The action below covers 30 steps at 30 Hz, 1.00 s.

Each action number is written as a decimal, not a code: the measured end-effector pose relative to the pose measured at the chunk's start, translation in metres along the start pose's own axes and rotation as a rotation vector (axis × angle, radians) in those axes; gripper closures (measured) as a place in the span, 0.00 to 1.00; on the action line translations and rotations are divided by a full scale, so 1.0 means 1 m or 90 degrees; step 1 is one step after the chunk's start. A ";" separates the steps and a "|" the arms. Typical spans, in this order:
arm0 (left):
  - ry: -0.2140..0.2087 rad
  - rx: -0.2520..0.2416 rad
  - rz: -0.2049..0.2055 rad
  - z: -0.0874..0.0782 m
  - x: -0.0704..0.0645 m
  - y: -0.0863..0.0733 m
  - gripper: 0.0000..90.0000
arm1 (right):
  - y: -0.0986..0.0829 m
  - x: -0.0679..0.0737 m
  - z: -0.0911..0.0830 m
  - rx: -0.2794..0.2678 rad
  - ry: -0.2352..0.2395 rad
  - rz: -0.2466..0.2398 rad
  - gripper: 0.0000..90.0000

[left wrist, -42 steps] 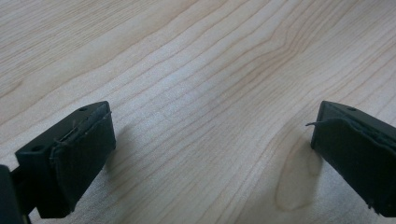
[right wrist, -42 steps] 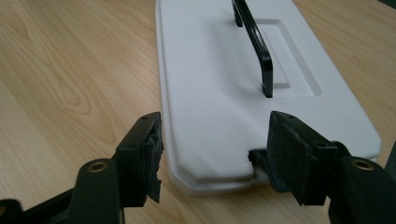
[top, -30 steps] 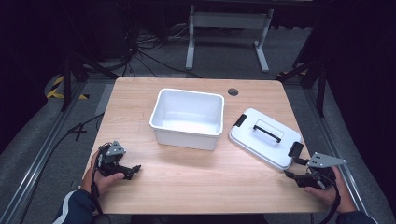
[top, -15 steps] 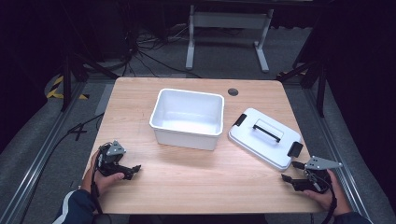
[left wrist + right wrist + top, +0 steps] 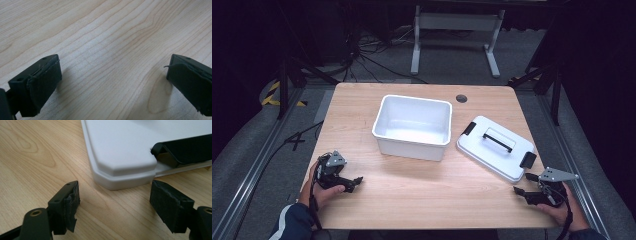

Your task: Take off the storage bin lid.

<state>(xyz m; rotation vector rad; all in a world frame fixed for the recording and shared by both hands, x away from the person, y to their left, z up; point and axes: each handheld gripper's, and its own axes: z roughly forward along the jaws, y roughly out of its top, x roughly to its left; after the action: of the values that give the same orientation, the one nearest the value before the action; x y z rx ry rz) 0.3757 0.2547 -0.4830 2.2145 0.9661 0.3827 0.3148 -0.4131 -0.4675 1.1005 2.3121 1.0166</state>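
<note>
Since the earlier frames, the right hand-held gripper (image 5: 523,192) has slid back from the near corner of the lid toward the tabletop's front edge and now sits a little lower and nearer the person, while the left hand-held gripper (image 5: 354,183) has kept its place. Both sit low over the pale wooden tabletop (image 5: 412,195), each held in one of the person's hands. The landmark is the white rectangular plastic tub (image 5: 413,126), open and upright near the middle of the tabletop. Just to its right lies the white flat plastic lid with a black handle and black end clips (image 5: 496,147), turned at an angle and apart from the tub. The right hand-held gripper is in front of and to the right of the tub, near the lid's front corner but not touching it; in the right gripper view its jaws stand wide apart, with nothing between them, and the lid's rounded corner (image 5: 125,157) and one black clip (image 5: 185,147) lie just beyond them. The left hand-held gripper is in front of and to the left of the tub, well apart from it; in the left gripper view its jaws are also spread wide over bare wood (image 5: 107,50). A small dark round hole (image 5: 461,98) marks the tabletop behind the tub, to its right.
</note>
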 end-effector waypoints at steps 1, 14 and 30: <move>-0.001 0.000 0.003 0.000 0.000 0.000 0.00 | 0.000 0.000 0.000 0.001 0.001 0.001 0.27; -0.006 0.003 -0.002 0.000 0.000 0.000 0.00 | 0.000 0.000 0.000 0.000 0.001 0.001 0.27; -0.006 0.004 -0.001 0.000 0.000 0.000 0.00 | 0.000 0.000 0.000 0.001 0.002 0.000 0.27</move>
<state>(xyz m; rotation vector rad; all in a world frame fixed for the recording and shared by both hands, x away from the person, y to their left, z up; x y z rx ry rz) 0.3761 0.2546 -0.4828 2.2185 0.9651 0.3688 0.3148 -0.4134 -0.4673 1.1012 2.3155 1.0175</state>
